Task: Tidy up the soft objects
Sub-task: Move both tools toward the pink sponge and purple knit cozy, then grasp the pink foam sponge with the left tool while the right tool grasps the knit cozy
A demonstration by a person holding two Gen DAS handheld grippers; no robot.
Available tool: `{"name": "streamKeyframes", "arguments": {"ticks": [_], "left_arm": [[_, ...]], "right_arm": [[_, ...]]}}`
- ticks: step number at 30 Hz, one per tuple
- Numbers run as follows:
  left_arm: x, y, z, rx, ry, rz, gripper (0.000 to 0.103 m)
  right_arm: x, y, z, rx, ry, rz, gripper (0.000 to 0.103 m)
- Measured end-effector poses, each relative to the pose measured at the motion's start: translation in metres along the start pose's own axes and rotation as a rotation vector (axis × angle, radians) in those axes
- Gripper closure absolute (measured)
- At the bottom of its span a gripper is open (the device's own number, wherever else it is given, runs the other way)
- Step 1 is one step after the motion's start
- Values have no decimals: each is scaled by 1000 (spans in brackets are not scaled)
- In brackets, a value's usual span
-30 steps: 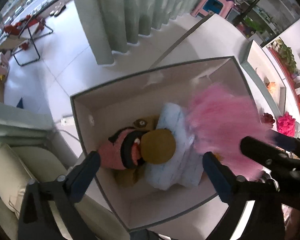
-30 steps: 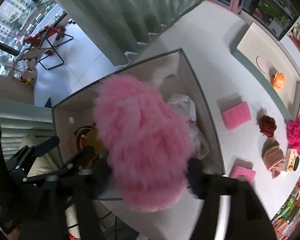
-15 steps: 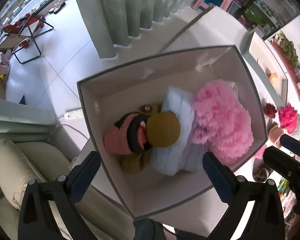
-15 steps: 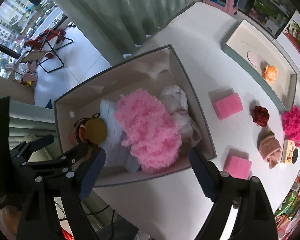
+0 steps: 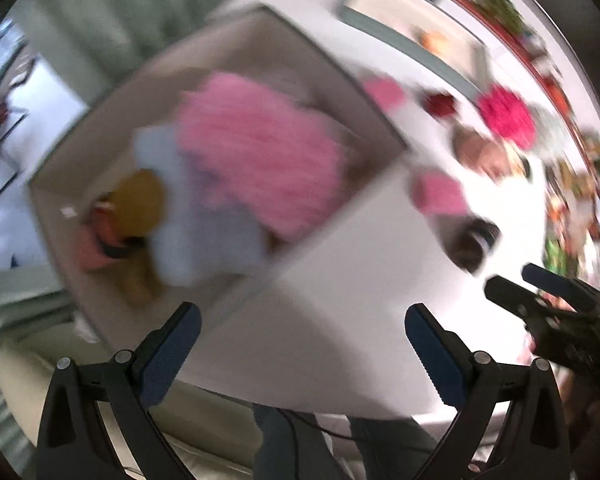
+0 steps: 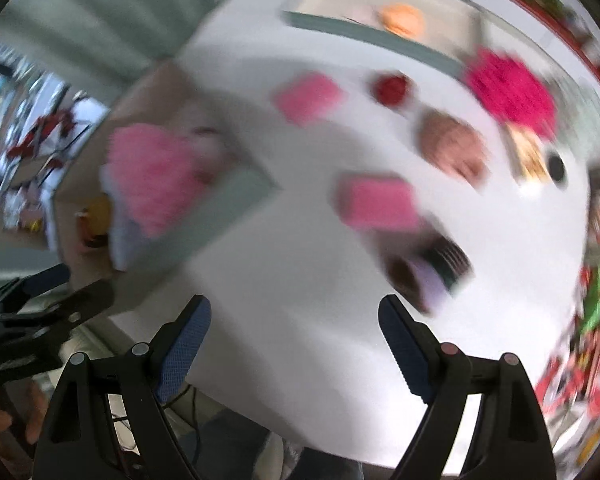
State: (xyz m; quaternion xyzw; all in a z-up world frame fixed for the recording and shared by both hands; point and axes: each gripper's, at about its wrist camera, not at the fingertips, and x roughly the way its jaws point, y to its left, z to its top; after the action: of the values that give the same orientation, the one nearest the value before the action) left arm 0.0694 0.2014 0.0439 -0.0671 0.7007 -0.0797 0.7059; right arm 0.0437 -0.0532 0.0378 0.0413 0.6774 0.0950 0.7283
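A fluffy pink soft thing lies in the grey-rimmed box, beside a pale blue pillow and a yellow-brown plush. Both views are blurred by motion. My left gripper is open and empty over the white table, just off the box's near corner. My right gripper is open and empty over bare table. Ahead of it lie a pink sponge and a dark brown and lilac thing.
Further out on the table are a second pink sponge, a dark red rose, a tan knit piece and a magenta pompom. A tray holds an orange thing. The table edge runs just below both grippers.
The right gripper let go of the fluffy pink thing, which now lies in the box. Both grippers have since swung away from the box toward the loose things on the table.
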Motion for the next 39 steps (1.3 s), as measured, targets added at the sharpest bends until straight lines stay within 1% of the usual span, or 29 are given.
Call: {"name": "streamKeyframes", "arguments": {"ticks": [2,5,7,9,12,15,17,20,23,28,31,32,34,38,39], "left_arm": [[12,-20,-2,37,44,-30,1],[34,-50,-1,51,89,-36,1],[46,-66,4,45,97,-40,1],[59,-82,13,30,103,-46,1],[82,-102,26,-6,115,-60,1],[101,-119,41,-26,103,-21,1],[112,-129,50,-31,85,19,1],[130,-141,63,-59,89,26,1],[144,-153,75,-53,74,66,1],[164,-155,92,-64,74,110,1],[174,-154,96,-58,79,143,1],[175,-156,96,-45,67,160,1],[177,-160,98,-34,65,184,1],[177,-158,101,-43,68,189,1],[177,-158,102,-46,71,190,1]], "right_arm": [[5,-29,-10,63,15,-14,15],[11,-66,-25,122,28,-44,15],[13,-80,-33,118,22,-60,15],[17,-87,-39,87,9,-78,15],[26,-91,-44,-5,-6,-107,15],[35,-89,-45,-113,-29,-144,15],[38,-88,-46,-162,-45,-153,15],[45,-94,-45,-202,-57,-135,15],[52,-94,-41,-259,-77,-122,15],[64,-84,-27,-389,-133,-113,15],[74,-82,-16,-419,-154,-105,15],[77,-82,-12,-421,-161,-94,15],[83,-82,-5,-422,-172,-70,15],[94,-75,0,-447,-165,-29,15],[94,-75,1,-451,-169,-22,16]]}}
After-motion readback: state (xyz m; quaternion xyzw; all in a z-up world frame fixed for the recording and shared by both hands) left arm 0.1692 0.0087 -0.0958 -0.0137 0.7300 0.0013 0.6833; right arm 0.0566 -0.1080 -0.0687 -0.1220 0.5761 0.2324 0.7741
